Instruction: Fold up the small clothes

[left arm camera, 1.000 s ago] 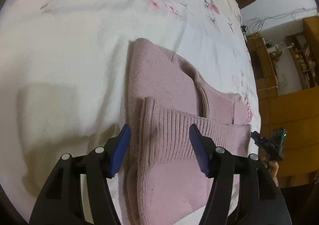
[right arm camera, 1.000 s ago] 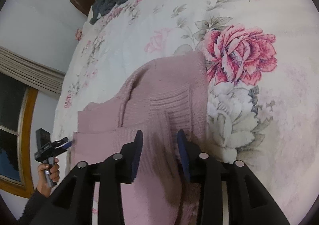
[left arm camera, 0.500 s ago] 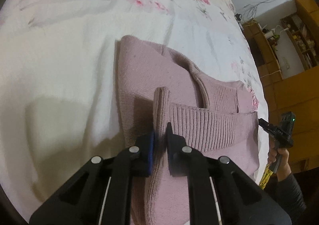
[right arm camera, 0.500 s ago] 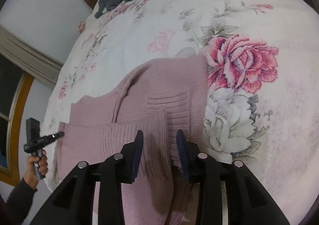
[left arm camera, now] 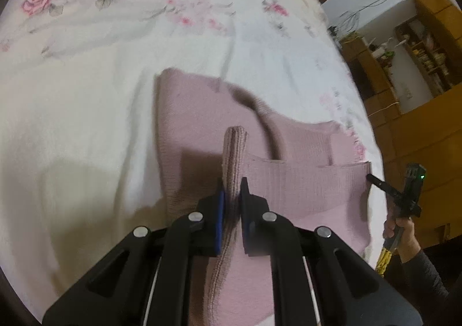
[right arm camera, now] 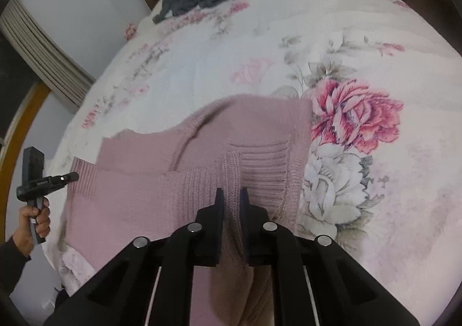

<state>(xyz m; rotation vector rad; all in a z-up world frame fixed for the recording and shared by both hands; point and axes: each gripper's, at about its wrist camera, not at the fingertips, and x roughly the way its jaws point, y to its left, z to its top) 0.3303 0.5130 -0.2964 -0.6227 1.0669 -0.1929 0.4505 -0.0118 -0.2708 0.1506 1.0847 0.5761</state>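
Both claws, left [left arm camera: 232, 191] and right [right arm camera: 231, 198], have clamped the pink sweater's [left arm camera: 288, 181] ribbed hem.

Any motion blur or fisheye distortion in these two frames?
Left wrist view: floral bedspread smeared by motion blur, left tool sharp on the pink sweater. Right wrist view: sharper, mild blur on far prints; both show round fisheye vignette with bent edges.

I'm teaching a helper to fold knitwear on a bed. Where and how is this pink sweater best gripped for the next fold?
Grip the pink sweater by its ribbed hem band, near both ends, coming in from the near side along the bedspread. The band is thick, lies across the top and pinches into a ridge, as between the left gripper and right gripper now.
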